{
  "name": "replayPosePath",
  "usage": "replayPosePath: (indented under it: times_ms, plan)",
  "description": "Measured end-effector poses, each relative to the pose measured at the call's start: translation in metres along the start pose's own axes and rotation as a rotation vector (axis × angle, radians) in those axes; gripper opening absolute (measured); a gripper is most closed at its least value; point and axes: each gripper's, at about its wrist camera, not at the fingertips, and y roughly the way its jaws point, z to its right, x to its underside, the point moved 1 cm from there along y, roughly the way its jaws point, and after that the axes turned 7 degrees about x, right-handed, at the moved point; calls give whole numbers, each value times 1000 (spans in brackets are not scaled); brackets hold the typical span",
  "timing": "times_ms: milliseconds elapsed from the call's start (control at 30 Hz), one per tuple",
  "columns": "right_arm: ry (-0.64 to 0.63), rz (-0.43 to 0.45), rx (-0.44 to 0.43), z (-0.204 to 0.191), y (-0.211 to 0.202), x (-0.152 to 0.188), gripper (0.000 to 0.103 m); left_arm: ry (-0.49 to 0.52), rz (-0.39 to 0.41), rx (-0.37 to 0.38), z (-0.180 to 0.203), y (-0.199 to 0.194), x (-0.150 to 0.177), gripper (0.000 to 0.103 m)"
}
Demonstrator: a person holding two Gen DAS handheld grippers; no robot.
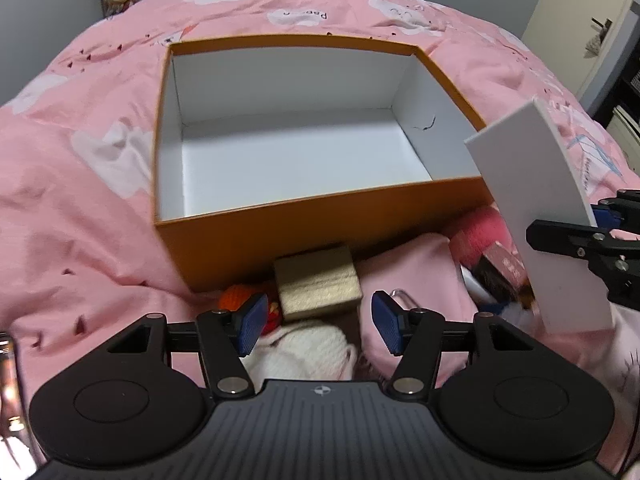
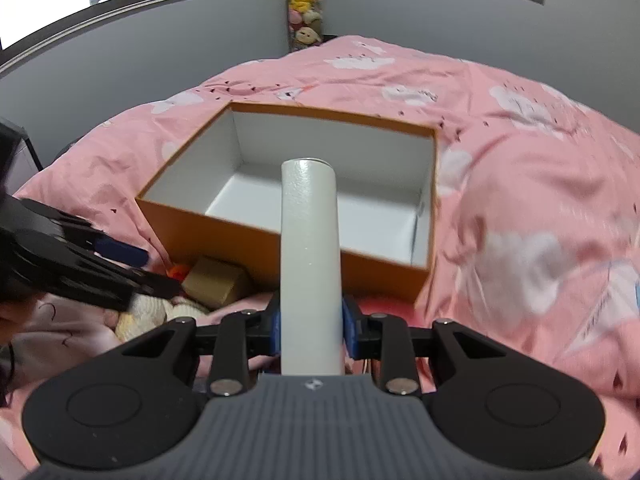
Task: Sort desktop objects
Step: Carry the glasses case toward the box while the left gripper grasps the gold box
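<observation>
An open orange box [image 1: 320,236] with a white inside sits on the pink bed cover; it also shows in the right wrist view [image 2: 248,246]. My right gripper [image 2: 310,326] is shut on a flat white box [image 2: 309,256], held upright in front of the orange box's near wall; the same white box [image 1: 536,220] shows at the right in the left wrist view. My left gripper [image 1: 318,328] is open and empty above a pile of small things: a gold box [image 1: 318,282], an orange knitted toy [image 1: 236,300] and a white knitted item [image 1: 308,350].
A dark red box [image 1: 504,272] and pink cloth [image 1: 416,280] lie to the right of the pile. The pink quilt [image 2: 520,200] covers the bed all round. Plush toys [image 2: 304,4] hang at the far wall.
</observation>
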Motion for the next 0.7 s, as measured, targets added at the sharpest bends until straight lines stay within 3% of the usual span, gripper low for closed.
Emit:
replayPosePath:
  times_ms: [267,567,700]
  plan:
    - [-4,-41,-32,1,21,-11,32,-104,-15,10,-14,27,-6,75]
    - [-7,-50,-40,5,28,-15,31,-120,-67,-19,-10,48,-12,75]
    - [2,-53,-56,9,29,-16,32,-120,-74,-30,-11,56,-11,71]
